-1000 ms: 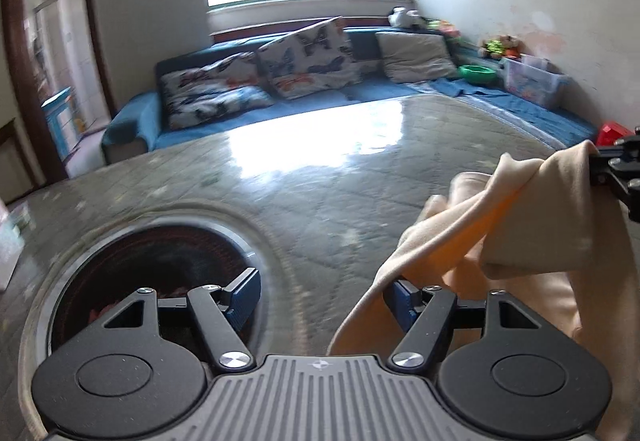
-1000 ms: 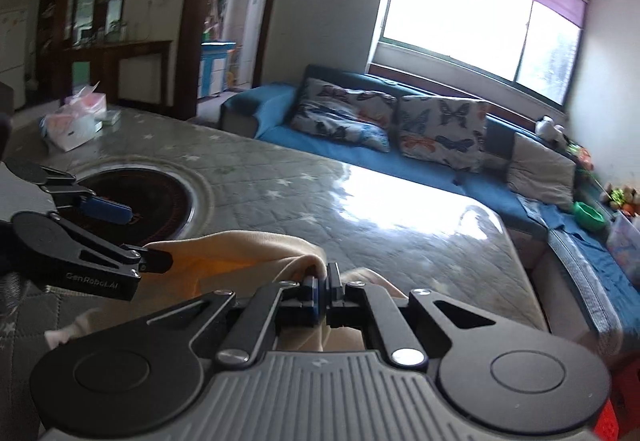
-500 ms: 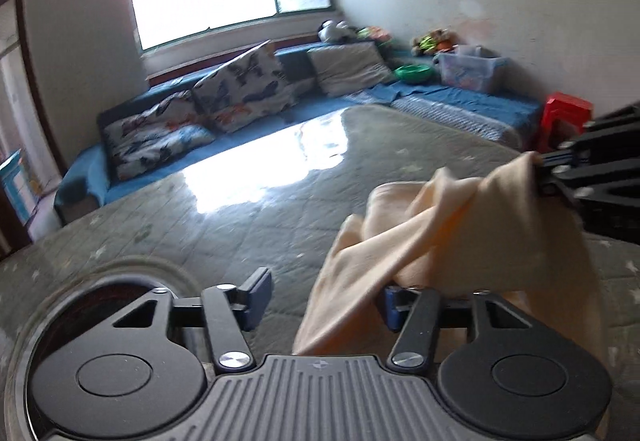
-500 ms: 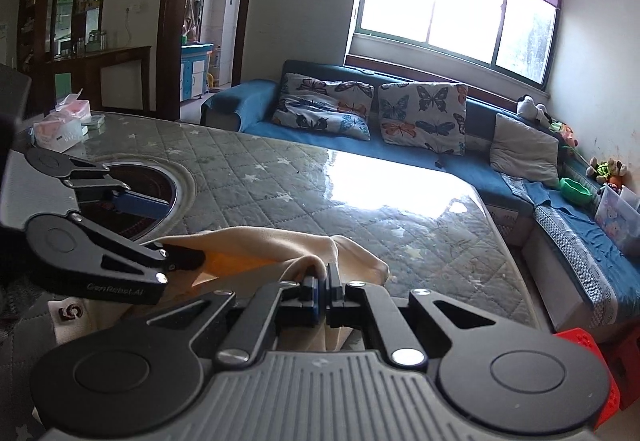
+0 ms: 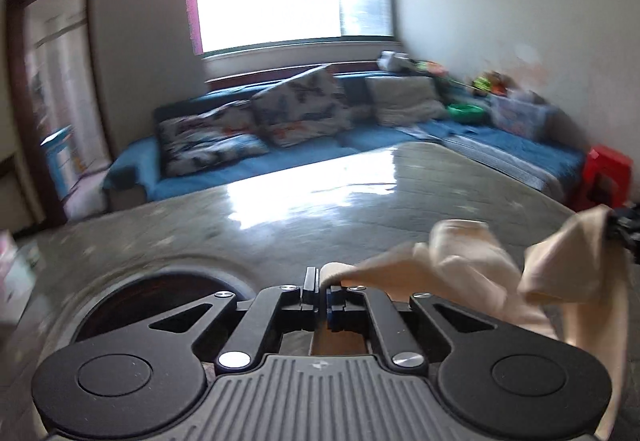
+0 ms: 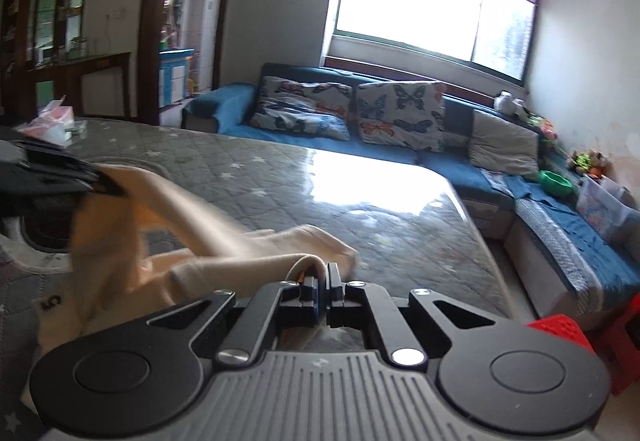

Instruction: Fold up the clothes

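A cream-coloured garment (image 5: pixel 472 265) hangs between my two grippers above the grey quilted table (image 5: pixel 280 225). My left gripper (image 5: pixel 320 281) is shut on one edge of it. My right gripper (image 6: pixel 323 273) is shut on another edge of the garment (image 6: pixel 208 241). The right gripper shows at the right edge of the left wrist view (image 5: pixel 624 229). The left gripper shows at the left edge of the right wrist view (image 6: pixel 52 177). Part of the cloth rests on the table, and a tag with a "5" (image 6: pixel 52 303) hangs low.
A round dark recess (image 5: pixel 160 297) is set in the table on the left. A blue sofa (image 6: pixel 400 145) with butterfly cushions runs along the far side and right. A red stool (image 6: pixel 560 329) stands at the table's right corner. A tissue box (image 6: pixel 56 121) lies far left.
My left gripper was open beside the cloth and has shut on an edge of it. Both grippers have moved apart, and the garment now stretches between them.
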Motion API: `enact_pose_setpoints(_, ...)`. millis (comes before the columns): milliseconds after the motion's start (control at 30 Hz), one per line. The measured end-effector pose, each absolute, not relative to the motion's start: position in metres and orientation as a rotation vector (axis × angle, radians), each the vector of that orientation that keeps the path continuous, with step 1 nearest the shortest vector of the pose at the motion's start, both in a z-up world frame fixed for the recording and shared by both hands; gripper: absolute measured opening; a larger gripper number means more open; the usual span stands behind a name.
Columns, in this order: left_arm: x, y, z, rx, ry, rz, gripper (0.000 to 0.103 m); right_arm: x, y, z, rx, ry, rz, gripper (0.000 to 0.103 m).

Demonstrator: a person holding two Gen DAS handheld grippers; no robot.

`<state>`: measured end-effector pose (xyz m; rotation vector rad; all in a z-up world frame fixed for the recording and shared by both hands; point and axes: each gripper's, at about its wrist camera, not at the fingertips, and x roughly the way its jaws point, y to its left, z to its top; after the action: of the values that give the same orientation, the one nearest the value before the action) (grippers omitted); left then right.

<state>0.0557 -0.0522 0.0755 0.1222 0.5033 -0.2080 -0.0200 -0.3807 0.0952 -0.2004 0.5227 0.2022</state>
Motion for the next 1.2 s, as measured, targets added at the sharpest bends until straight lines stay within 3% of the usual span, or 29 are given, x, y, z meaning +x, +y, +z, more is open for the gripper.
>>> enact_pose_setpoints(467,-0.018,0.056,0.060,-0.148,0.622,-0.018,0.003,-0.047,-0.458,0.064,-0.130,0.603,0.003,0.003)
enact_pose_setpoints(800,-0.053,0.090,0.042,-0.250,0.726,0.026,0.005,-0.063,-0.465,0.039,-0.104,0.689,-0.004,0.004)
enact_pose_setpoints(900,-0.056,0.088,0.043,-0.228,0.728,0.029,0.013,-0.063,-0.468,0.036,-0.093,0.707,-0.003,0.013)
enact_pose_setpoints(1000,-0.058,0.088,0.044,-0.203,0.723,0.037,0.025,-0.065,-0.475,0.039,-0.062,0.721,-0.016,0.030)
enact_pose_setpoints(1067,-0.059,0.089,0.043,-0.190,0.733,0.049,0.043,-0.067,-0.484,0.038,-0.037,0.740,-0.024,0.036)
enact_pose_setpoints(1200,-0.065,0.089,0.041,-0.152,0.736,0.052,0.050,-0.075,-0.480,0.037,-0.085,0.748,-0.008,0.043)
